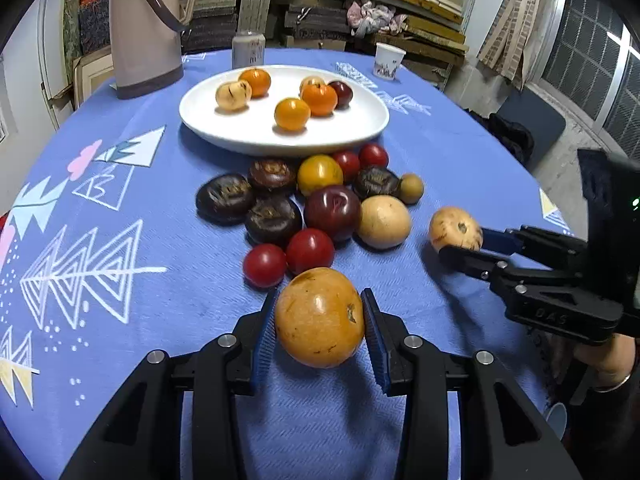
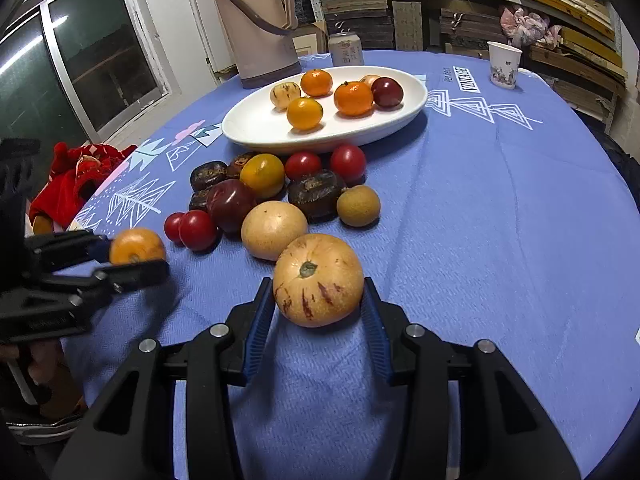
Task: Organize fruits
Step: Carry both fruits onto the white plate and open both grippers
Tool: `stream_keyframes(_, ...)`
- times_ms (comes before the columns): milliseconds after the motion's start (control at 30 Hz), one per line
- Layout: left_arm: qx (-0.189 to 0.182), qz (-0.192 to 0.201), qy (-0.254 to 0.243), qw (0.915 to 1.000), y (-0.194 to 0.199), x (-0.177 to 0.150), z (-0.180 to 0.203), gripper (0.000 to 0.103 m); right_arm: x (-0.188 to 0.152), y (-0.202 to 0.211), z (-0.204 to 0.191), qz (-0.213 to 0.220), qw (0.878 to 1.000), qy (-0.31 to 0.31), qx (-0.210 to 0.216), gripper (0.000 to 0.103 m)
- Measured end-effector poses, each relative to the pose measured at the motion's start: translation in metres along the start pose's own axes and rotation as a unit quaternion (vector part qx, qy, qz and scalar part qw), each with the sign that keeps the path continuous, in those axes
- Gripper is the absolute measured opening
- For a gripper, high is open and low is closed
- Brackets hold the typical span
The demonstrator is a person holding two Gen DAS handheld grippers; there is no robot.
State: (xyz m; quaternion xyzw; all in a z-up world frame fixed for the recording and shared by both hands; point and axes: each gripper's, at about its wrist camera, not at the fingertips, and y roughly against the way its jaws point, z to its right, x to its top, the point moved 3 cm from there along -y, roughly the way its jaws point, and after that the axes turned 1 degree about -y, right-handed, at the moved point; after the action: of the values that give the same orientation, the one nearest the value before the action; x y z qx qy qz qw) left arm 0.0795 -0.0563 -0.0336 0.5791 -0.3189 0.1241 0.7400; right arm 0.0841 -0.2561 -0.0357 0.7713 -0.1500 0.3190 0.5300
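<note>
My left gripper point(image 1: 320, 300) is shut on a round orange-yellow fruit point(image 1: 320, 320) just in front of the fruit pile point(image 1: 332, 212). In the right wrist view that same gripper point(image 2: 138, 256) sits at the left with the orange fruit point(image 2: 137, 246). My right gripper point(image 2: 318, 284) is shut on a pale fruit with red streaks point(image 2: 318, 280), seen from the left wrist at the right point(image 1: 455, 229). The pile holds dark chestnuts, red tomatoes, a plum and a pale fruit. Behind it a white plate point(image 1: 360, 128) carries several oranges, pale fruits and a plum.
A blue patterned cloth point(image 1: 120, 320) covers the round table. A beige thermos jug point(image 1: 146, 28), a can point(image 1: 248, 50) and a paper cup point(image 1: 389, 62) stand at the back. Red fabric point(image 2: 76, 184) lies past the table's left edge. Shelves fill the background.
</note>
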Motion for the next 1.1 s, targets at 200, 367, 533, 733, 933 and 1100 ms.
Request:
stream_keyframes(200,0.011,0.02,0.001,0.9997,0.017,0.006,-0.011,0.041,-0.004,0.013,0.004,0.005,1.0,0.0,-0.007,0.042)
stream_keyframes(367,0.027,0.035,0.004,0.999,0.028,0.017,-0.024,0.041,0.003,0.034,0.006,0.028,1.0,0.005,-0.012,0.043)
stream_keyframes(533,0.043,0.054,-0.006,0.9976,0.037,0.033,-0.032,0.041,0.019,0.054,0.005,0.05,0.998,0.017,-0.013,0.043)
stream_keyframes(733,0.051,0.07,-0.018,0.9961,0.042,0.059,-0.04,0.041,0.046,0.065,0.007,0.07,0.997,0.026,-0.017,0.043)
stream_keyframes(933,0.061,0.076,-0.036,0.9946,0.03,0.092,-0.043,0.041,0.083,0.058,0.007,0.08,0.996,0.035,-0.021,0.043)
stream_keyframes(1100,0.052,0.069,-0.034,0.9957,0.005,0.125,-0.051,0.041,0.117,0.036,0.003,0.076,0.996,0.044,-0.02,0.043)
